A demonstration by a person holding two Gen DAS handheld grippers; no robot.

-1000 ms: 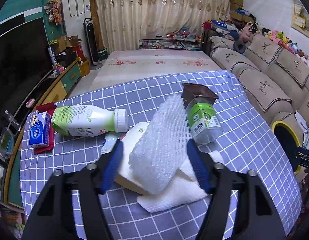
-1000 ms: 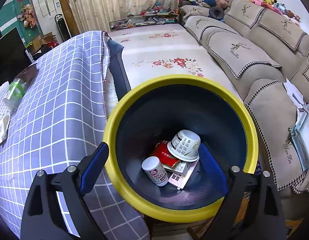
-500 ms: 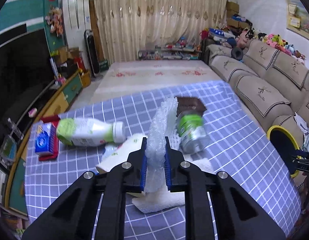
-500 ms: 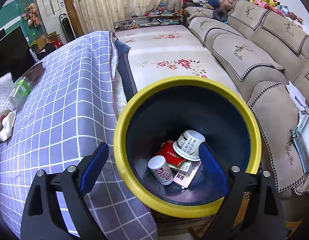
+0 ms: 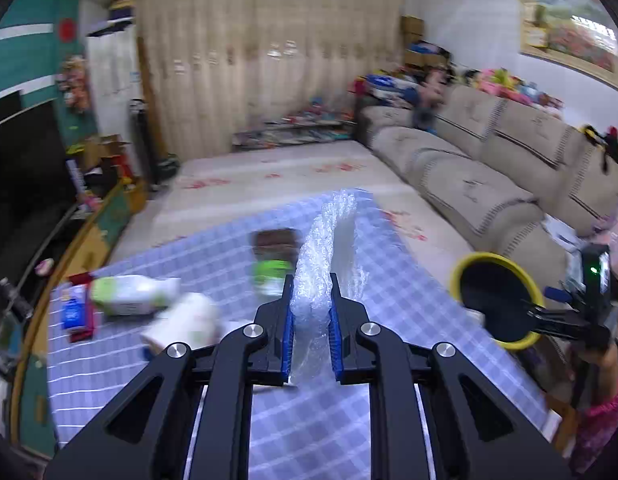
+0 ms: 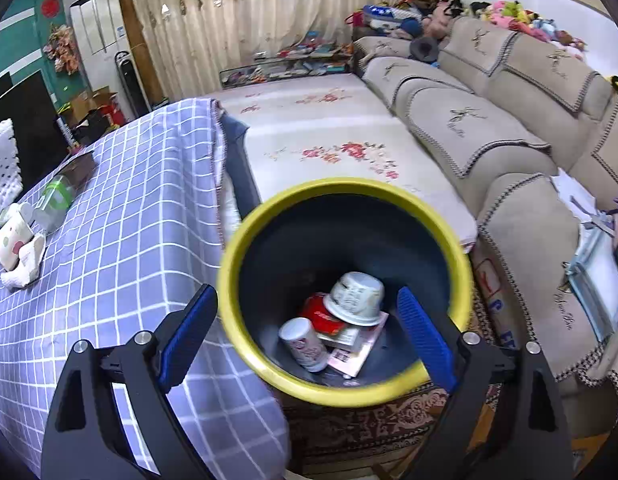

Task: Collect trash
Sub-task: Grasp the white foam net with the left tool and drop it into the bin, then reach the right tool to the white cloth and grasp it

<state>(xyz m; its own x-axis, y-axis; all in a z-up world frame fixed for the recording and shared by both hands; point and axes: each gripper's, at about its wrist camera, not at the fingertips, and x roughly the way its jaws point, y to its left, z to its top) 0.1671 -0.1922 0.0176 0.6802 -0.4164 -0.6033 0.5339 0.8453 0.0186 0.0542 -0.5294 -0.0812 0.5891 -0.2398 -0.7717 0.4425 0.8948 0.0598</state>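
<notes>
My left gripper (image 5: 311,332) is shut on a white foam net sleeve (image 5: 323,264) and holds it upright above the checked table (image 5: 393,292). The same sleeve shows at the left edge of the right wrist view (image 6: 3,164). The yellow-rimmed bin (image 5: 493,304) stands off the table's right edge. My right gripper (image 6: 307,332) is open and empty, over the bin (image 6: 269,364). Cups and wrappers (image 6: 341,320) lie in the bin's bottom.
On the table lie a white-green bottle (image 5: 133,290), a paper cup (image 5: 185,322), a green-labelled jar (image 5: 271,276), a brown lid (image 5: 275,238) and a blue packet (image 5: 73,310). A beige sofa (image 6: 509,120) runs along the right. A floral mat (image 6: 329,136) lies beyond the table.
My left gripper closed on the foam sleeve and lifted it off the table, rising and swinging right. The right gripper stayed open over the bin and drew back slightly.
</notes>
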